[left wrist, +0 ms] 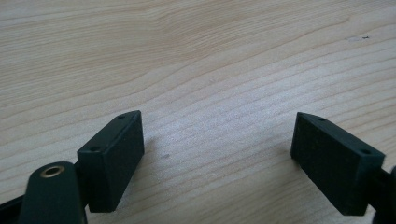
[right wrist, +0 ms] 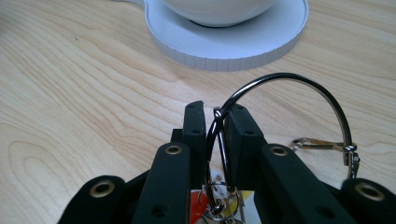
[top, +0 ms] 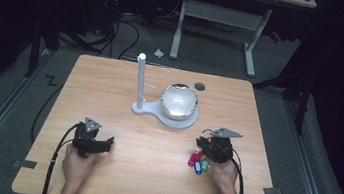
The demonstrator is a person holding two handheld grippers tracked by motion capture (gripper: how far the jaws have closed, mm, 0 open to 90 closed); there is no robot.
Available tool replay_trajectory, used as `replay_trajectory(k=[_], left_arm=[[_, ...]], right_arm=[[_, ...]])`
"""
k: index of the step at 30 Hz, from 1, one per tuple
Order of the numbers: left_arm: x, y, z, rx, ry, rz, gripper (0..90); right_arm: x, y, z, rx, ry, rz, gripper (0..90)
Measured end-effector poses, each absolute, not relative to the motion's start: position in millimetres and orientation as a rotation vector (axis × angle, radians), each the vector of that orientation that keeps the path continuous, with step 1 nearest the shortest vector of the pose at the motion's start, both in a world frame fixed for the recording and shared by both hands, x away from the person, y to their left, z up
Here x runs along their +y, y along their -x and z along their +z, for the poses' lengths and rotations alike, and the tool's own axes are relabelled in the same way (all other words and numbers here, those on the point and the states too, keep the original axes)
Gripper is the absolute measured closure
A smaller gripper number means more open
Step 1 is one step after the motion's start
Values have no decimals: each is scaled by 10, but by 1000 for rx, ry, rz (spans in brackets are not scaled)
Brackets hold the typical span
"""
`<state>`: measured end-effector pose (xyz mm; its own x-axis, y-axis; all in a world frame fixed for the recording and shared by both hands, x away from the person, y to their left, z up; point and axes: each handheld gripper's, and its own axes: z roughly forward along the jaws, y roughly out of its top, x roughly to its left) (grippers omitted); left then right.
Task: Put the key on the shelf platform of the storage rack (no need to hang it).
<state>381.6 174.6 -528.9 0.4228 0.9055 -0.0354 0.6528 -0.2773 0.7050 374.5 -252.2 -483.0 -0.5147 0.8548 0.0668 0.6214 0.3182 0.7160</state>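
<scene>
Right gripper view puts us looking along our right gripper (right wrist: 215,122), whose jaws are clamped on a metal key ring (right wrist: 299,88). The ring's wire runs between the pads and arcs up and off to one side, ending at a small clasp. Coloured key tags (right wrist: 198,207) hang below the jaws.

In the high view the right gripper (top: 202,145) sits near the table's (top: 98,178) front right, with the tags (top: 198,162) dangling just beside it, close over the wood. Ahead and to the left stands a white stand (top: 163,117): a flat base that carries a round bowl (top: 179,100), and a tall upright post (top: 139,80) at its left end. We judge the post to be where the ring goes, so the ring lies well short of it, and its open loop would have to face down over the post top.

Our left gripper (top: 105,143), jaws standing wide apart over bare wood with nothing between them, rests at the front left. It is about as near the post as the right one.
</scene>
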Motion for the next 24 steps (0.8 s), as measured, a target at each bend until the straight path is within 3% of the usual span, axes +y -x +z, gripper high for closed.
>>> replay_trajectory(k=[24], left_arm=[[1746, -3816, -5289, 1314, -2028, 500, 177]], right_arm=[[-2629, -3740, -4294, 2230, -1236, 1092, 797]])
